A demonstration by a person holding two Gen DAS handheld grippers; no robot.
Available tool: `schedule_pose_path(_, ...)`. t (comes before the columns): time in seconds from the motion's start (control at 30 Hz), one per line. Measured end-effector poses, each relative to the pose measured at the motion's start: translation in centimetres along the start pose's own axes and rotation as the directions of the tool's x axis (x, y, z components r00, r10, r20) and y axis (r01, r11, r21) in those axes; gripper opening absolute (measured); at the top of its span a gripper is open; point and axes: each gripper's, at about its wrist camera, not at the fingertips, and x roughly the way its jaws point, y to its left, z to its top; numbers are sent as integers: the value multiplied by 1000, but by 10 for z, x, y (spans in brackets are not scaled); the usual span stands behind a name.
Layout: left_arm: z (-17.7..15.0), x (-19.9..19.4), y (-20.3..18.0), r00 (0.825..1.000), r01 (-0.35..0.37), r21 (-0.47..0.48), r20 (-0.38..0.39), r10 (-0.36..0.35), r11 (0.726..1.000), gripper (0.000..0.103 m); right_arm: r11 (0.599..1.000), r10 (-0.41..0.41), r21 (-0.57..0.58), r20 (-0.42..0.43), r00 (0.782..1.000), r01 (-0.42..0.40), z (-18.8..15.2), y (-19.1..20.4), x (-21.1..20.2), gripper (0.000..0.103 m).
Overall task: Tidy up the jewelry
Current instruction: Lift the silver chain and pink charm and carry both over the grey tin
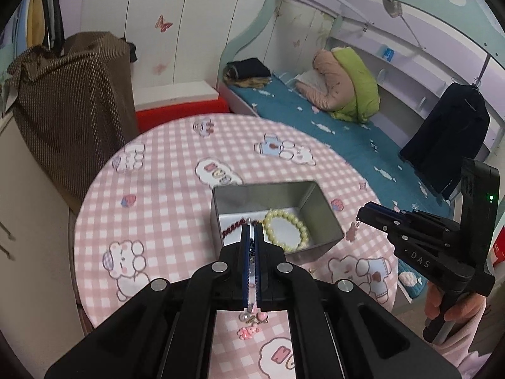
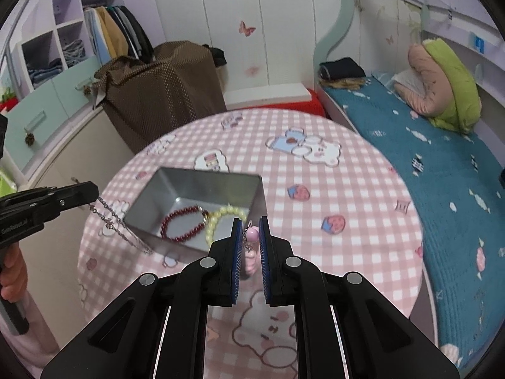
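Note:
An open metal tin (image 1: 322,202) (image 2: 151,189) stands on the round table. Inside lie a pale yellow bead bracelet (image 1: 285,230) (image 2: 225,213) and a dark red bead bracelet (image 2: 183,225) (image 1: 232,229). My left gripper (image 1: 251,227) (image 2: 91,194) is shut on a silver chain necklace (image 2: 118,224) at the tin's near-left rim; its pink charms (image 1: 252,325) dangle below the fingers. My right gripper (image 2: 249,222) (image 1: 363,213) is shut on a pink bead earring (image 2: 252,233), held above the table just right of the tin.
The table carries a pink checked cloth with bear prints (image 1: 164,202) (image 2: 331,195). A brown covered box (image 1: 69,107) stands behind it at the left. A bed with blue cover (image 2: 435,145) runs along the right, with folded quilts (image 2: 442,85). A dark coat (image 1: 451,135) hangs nearby.

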Motion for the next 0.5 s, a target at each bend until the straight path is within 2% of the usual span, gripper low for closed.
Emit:
schedule_pose_path(0.3, 25, -22, -12, 997, 10, 39, 78, -13, 999, 1, 999, 20, -30, 76, 997, -17, 23, 12, -19, 11)
schedule_pose_path(0.5, 38, -23, -14, 995, 12, 40, 95, -15, 999, 1, 998, 41, -52, 105, 994, -35, 36, 22, -24, 11)
